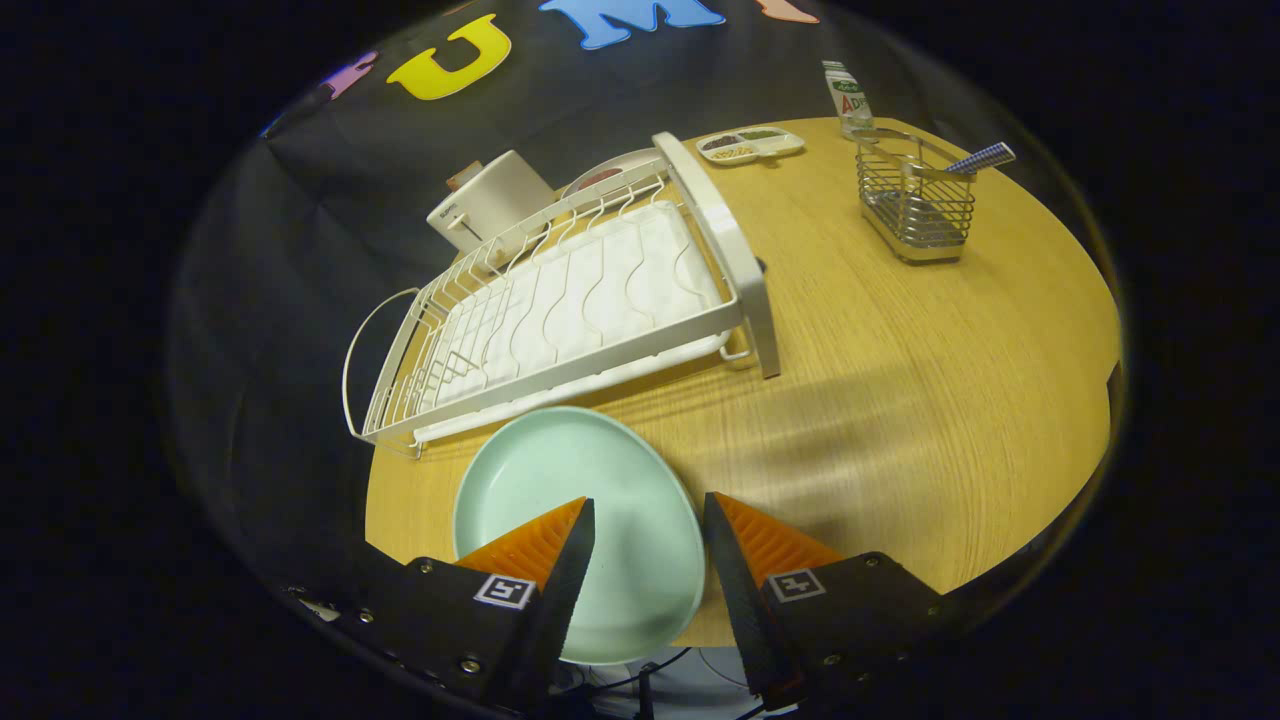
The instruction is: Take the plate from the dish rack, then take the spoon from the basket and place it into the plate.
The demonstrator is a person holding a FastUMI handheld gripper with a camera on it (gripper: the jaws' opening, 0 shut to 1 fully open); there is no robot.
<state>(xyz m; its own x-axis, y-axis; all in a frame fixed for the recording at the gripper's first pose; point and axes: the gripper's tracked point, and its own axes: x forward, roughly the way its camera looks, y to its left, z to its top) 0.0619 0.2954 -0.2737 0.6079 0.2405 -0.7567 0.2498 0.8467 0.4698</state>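
On the wooden surface (900, 400), near its front edge, lies the pale green plate (560, 480), flat and upright, its near rim hanging slightly past that edge. The gripper (648, 520) hovers over it with its 2 fingers (560, 560) spread apart, holding nothing; the plate's middle shows in the gap between them. Just beyond the plate stands the white dish rack (570, 310), its wire slots bare, reaching toward the back-left corner. Behind the rack sit a white box-like appliance (490, 200) and a round dish (610, 172). Toward the far right edge stands the wire basket (915, 205), with the spoon (978, 158) leaning in it, its checked handle sticking out over the basket's rim. Near the back edge are a small divided tray (750, 145) and a bottle (848, 97).
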